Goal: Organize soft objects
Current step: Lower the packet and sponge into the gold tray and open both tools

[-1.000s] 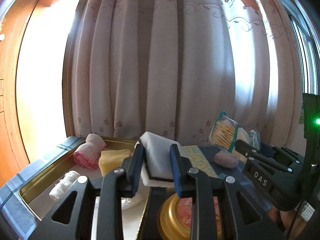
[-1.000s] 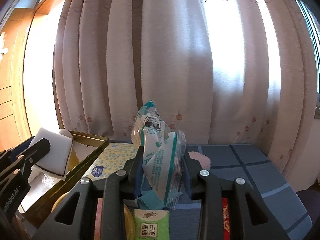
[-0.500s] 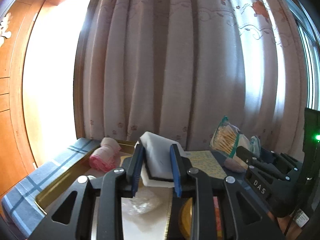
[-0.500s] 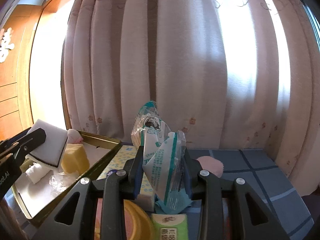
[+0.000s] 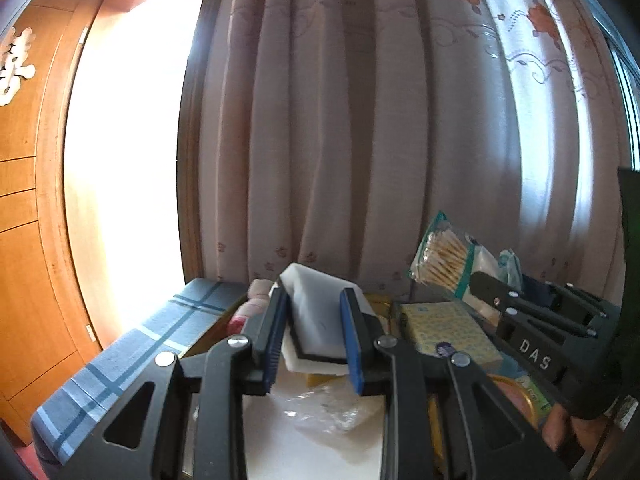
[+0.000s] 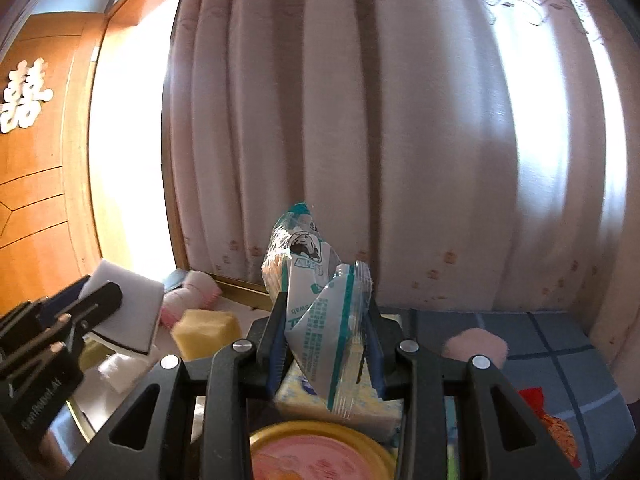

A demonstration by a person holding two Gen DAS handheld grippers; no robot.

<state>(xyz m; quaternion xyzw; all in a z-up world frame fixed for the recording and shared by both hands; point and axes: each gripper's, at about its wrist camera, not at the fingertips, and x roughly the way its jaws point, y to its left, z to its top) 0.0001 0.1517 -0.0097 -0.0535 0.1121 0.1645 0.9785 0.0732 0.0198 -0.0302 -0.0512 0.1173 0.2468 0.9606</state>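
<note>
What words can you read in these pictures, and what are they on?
"DAS": right gripper body.
"囍": white sign on the wooden door.
"GenRobot.AI", blurred: left gripper body.
Cotton swab bag: print too small to read.

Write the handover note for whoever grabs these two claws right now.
Left claw: shut on the white sponge, held above the gold tray.
Right claw: shut on the cotton swab bag, held over the yellow tissue pack beside the tray.
In the tray: pink rolled cloth, yellow sponge, a white cloth, a clear plastic wrap.
Outside it, on the blue plaid surface: pink puff, tissue pack.
Done: several soft items are in the tray.
Left: probably set down the white sponge, then the swab bag, then the loose items.
</note>
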